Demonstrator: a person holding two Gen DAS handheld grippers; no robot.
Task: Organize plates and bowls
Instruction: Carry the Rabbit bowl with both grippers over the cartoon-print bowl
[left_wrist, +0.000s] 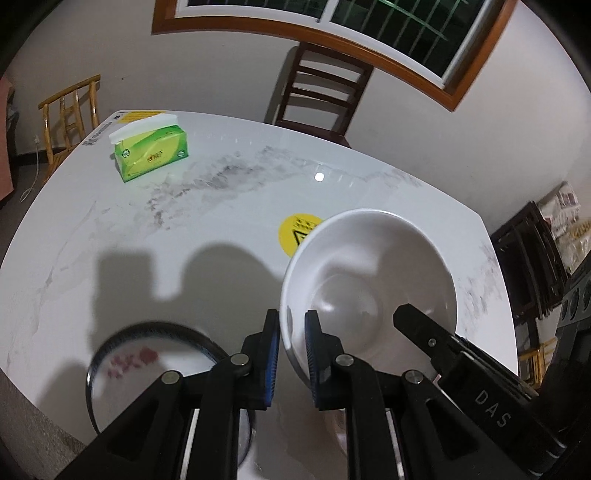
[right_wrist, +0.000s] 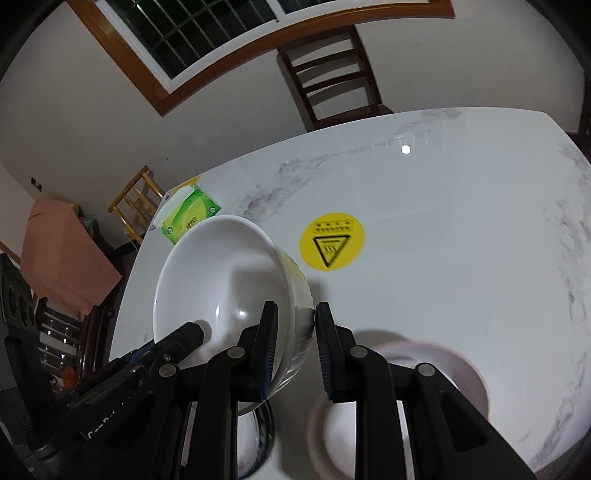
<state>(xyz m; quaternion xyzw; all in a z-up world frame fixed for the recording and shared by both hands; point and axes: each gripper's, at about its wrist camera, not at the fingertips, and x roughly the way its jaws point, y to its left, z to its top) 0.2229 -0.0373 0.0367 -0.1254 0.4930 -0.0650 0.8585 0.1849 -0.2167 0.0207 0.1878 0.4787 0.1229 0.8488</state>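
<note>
The white bowl (left_wrist: 369, 280) hangs tilted above the bench (left_wrist: 221, 206), caught by its rim on two sides. My left claw (left_wrist: 291, 332) is clenched on the near-left rim, one blue pad (left_wrist: 272, 354) outside the wall and the other inside. My right claw (right_wrist: 295, 328) pinches the opposite rim the same way, its left pad inside the bowl and its right pad against the ribbed outer wall. In the left wrist view I see the tip of the right claw reaching into the bowl from the right; in the right wrist view the left one pokes in from the lower left.

Under my left claw lies a plate (left_wrist: 147, 365) with a dark rim and a blurred red pattern; the claw's arms cover most of its right half, and I cannot make out the pattern. Under my right claw sits a pink-rimmed bowl (right_wrist: 469, 373), blurred and largely hidden by the linkage, so its inside is unclear to me.

A yellow round warning sticker (right_wrist: 332, 240) lies flat on the bench beyond the white bowl; in the left view the bowl's rim cuts off part of it. A green tissue box (left_wrist: 151, 151) stands near the far left corner, well apart from the dishes.
</note>
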